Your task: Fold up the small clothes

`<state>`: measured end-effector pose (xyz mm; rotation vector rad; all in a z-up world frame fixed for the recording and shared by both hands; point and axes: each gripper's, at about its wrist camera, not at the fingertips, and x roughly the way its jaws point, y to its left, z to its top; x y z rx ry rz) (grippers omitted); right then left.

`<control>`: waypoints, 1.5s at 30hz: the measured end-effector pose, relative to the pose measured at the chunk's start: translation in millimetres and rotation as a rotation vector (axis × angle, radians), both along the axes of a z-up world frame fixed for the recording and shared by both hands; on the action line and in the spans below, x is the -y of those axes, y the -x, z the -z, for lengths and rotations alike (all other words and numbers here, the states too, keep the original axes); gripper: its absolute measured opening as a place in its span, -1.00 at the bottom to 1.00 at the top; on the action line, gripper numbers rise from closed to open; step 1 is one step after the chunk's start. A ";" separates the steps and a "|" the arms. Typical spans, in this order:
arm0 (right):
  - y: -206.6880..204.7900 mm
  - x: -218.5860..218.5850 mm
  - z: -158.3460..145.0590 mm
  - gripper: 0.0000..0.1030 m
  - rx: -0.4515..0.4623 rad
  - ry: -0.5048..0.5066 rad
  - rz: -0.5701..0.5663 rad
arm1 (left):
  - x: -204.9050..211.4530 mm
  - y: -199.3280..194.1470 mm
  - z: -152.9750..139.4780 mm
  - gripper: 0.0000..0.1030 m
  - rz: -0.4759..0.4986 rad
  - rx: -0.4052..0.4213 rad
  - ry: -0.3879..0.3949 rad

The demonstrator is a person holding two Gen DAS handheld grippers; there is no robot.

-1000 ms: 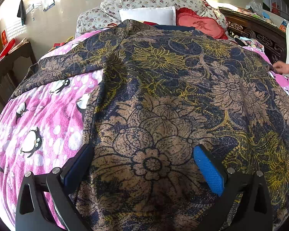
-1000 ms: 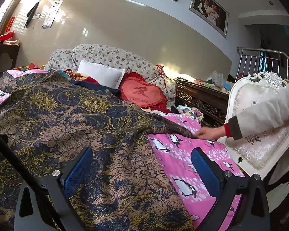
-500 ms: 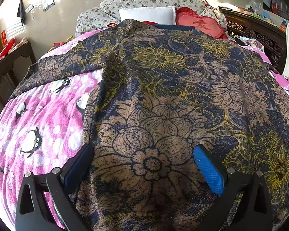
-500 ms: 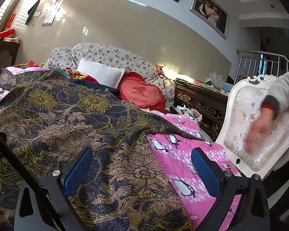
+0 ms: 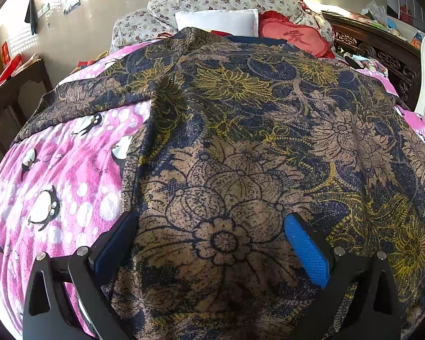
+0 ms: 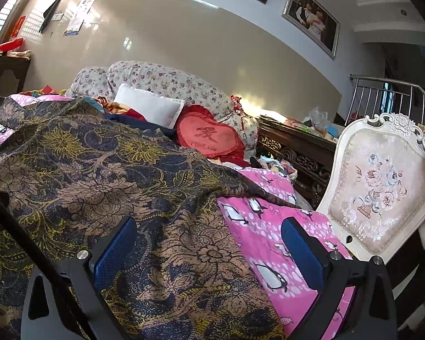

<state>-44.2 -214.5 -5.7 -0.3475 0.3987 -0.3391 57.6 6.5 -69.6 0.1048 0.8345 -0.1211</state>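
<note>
A dark blue garment [image 5: 240,130] with brown and yellow flowers lies spread flat on a pink penguin blanket [image 5: 56,175], sleeves out to both sides. My left gripper [image 5: 209,243] is open and empty above the garment's near hem. The garment also shows in the right wrist view [image 6: 99,175]. My right gripper [image 6: 209,243] is open and empty, hovering over the garment's right edge where it meets the pink blanket [image 6: 272,232].
Floral pillows [image 6: 167,85], a white pillow [image 6: 150,107] and a red heart cushion [image 6: 209,138] lie at the bed's head. A dark carved wooden cabinet [image 6: 294,153] and a white upholstered chair [image 6: 379,187] stand right of the bed. A dark side table [image 5: 14,96] stands left.
A hand in a white sleeve that touched the garment's right sleeve has pulled away to the right, almost out of view. Both grippers have hardly moved.
</note>
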 end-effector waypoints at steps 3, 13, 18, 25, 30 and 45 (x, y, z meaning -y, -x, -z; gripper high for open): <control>-3.7 -7.0 -1.2 1.00 -0.032 0.017 -0.032 | -3.5 2.5 -1.7 1.00 0.003 0.010 0.028; 0.4 -43.1 -52.9 1.00 0.003 -0.156 -0.133 | -60.5 38.7 -52.3 1.00 0.083 0.178 0.348; -12.0 -63.5 -66.6 1.00 0.022 -0.221 -0.191 | -120.6 31.4 -94.7 1.00 0.096 0.230 0.375; -39.4 -84.7 -40.2 1.00 -0.030 -0.228 -0.234 | -300.8 -25.9 -107.8 1.00 -0.215 0.102 0.620; -49.7 -85.4 -5.8 1.00 -0.073 -0.233 -0.214 | -414.4 -49.0 -78.8 1.00 -0.447 -0.001 0.814; -29.0 -66.4 -31.3 1.00 -0.045 -0.266 -0.188 | -226.4 2.2 -133.0 1.00 -0.167 0.188 0.400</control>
